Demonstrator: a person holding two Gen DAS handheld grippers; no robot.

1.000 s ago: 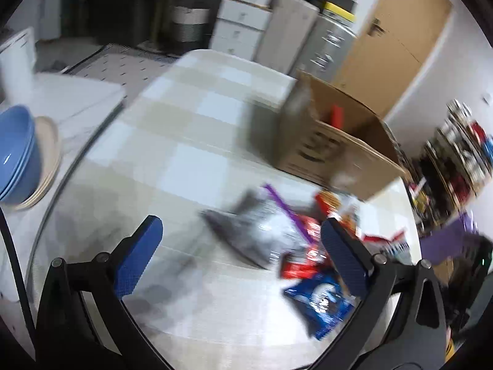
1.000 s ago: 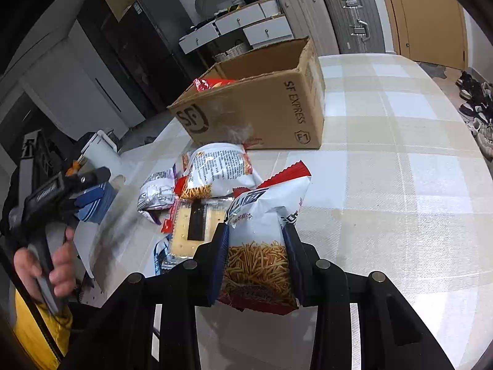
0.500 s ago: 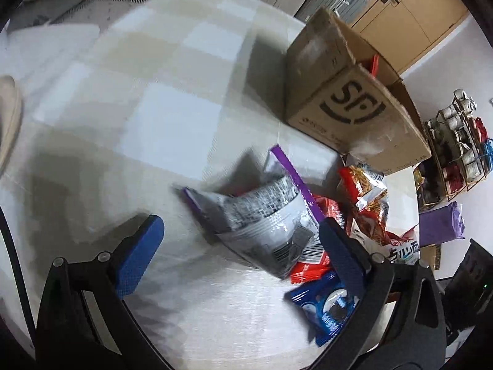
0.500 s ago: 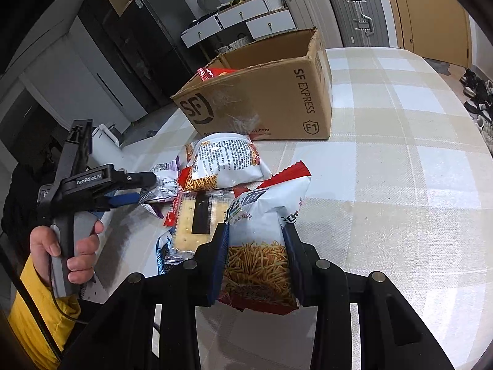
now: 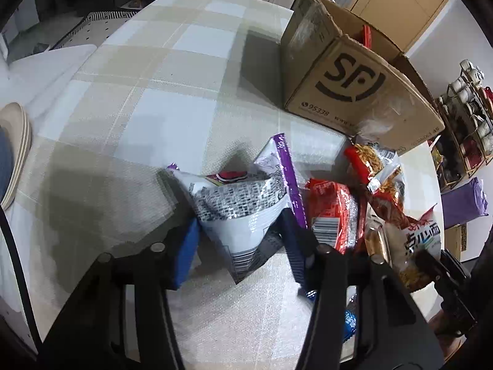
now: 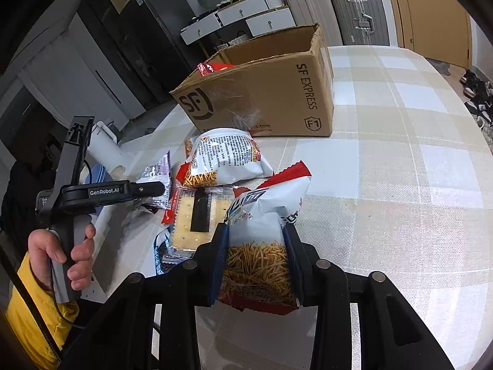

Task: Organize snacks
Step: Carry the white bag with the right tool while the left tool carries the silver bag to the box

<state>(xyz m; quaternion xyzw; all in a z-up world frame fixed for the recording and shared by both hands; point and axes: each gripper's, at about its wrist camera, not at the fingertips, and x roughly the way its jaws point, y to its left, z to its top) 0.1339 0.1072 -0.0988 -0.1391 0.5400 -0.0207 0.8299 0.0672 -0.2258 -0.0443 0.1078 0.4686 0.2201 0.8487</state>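
Left gripper (image 5: 238, 240) closing on crinkly silver-and-purple foil packet (image 5: 246, 209) at the left edge of the snack pile, before the stiff cardboard box (image 5: 354, 92); could slip, being puffy and slick. Right gripper (image 6: 255, 265), clamped on glossy noodle-snack bag (image 6: 265, 231), might crush brittle contents.

Our left tongs (image 5: 240, 246) have black arms with round silver screws and blue pads. Our right tongs (image 6: 257, 262) are built alike, black with dark blue pads. The left tool's black bar reads "GenRobot.AI" above a grey handle, a thin black cable trailing past our yellow sleeve (image 6: 34, 323).
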